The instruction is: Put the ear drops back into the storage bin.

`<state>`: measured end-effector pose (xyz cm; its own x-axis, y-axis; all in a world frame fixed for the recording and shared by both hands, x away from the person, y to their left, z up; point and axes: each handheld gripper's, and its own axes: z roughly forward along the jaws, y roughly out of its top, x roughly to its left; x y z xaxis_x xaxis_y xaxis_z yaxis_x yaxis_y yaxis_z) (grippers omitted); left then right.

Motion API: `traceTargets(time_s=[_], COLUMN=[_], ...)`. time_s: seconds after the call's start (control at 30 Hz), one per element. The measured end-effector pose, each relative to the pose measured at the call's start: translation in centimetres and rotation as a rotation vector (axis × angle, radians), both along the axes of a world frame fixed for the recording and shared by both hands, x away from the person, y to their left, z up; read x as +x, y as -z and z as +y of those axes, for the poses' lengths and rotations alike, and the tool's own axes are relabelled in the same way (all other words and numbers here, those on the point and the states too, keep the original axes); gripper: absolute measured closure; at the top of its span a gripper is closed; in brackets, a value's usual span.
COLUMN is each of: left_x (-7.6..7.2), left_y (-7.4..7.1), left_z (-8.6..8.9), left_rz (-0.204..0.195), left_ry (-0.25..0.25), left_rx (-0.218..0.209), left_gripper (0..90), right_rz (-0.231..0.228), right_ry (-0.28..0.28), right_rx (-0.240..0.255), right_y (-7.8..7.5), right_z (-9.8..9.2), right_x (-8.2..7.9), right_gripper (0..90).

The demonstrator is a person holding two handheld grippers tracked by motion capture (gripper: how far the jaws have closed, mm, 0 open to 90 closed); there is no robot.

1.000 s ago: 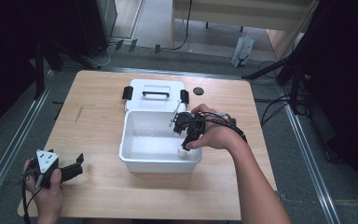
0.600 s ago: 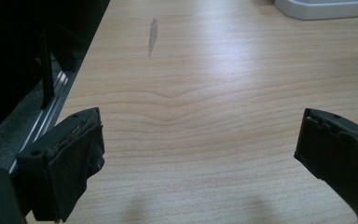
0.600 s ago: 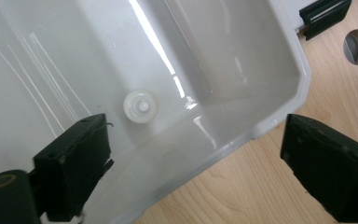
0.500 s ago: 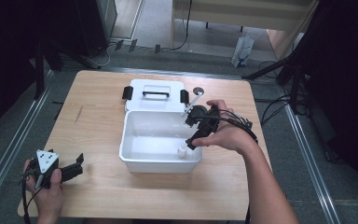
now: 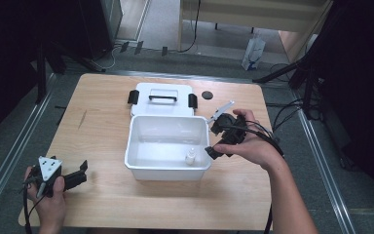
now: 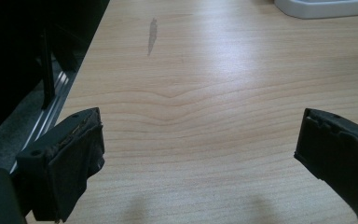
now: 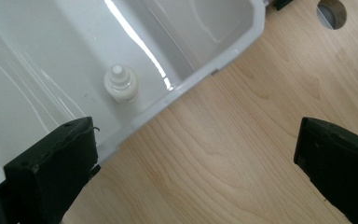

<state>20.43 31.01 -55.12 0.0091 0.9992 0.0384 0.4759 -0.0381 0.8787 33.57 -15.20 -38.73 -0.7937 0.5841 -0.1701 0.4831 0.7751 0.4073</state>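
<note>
Bottle (image 5: 191, 157) (small, white) stood upright inside white box (image 5: 141, 170), near front right corner, touching nothing else. Right claw (image 5: 211, 134) was over box's right rim, jaws just opened wide, nothing between them. In right gripper view bottle (image 7: 120, 84) was beyond left jaw, apart from it. Left claw (image 5: 83, 171) rested at front left of counter (image 5: 102, 126), jaws wide apart and empty, well apart from box. White lid (image 5: 160, 97) lay behind box, touching it; black disc (image 5: 207, 94) lay near lid.
</note>
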Motion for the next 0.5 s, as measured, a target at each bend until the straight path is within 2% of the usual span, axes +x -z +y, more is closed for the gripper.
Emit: traceTargets(time_s=[0.13, 0.5], left_x=[0.0, 0.0], left_y=[0.0, 0.0], left_z=[0.0, 0.0], left_rz=[0.000, 0.000], left_ry=[0.000, 0.000], left_rx=[0.000, -0.001], left_gripper=[1.8, 1.8], right_rz=[-0.011, -0.056], right_ry=[0.035, 0.083], right_rx=[0.017, 0.037], right_y=[0.2, 1.0], right_z=[-1.3, -3.9], right_x=[-0.2, -0.7], right_gripper=[0.0, 0.0])
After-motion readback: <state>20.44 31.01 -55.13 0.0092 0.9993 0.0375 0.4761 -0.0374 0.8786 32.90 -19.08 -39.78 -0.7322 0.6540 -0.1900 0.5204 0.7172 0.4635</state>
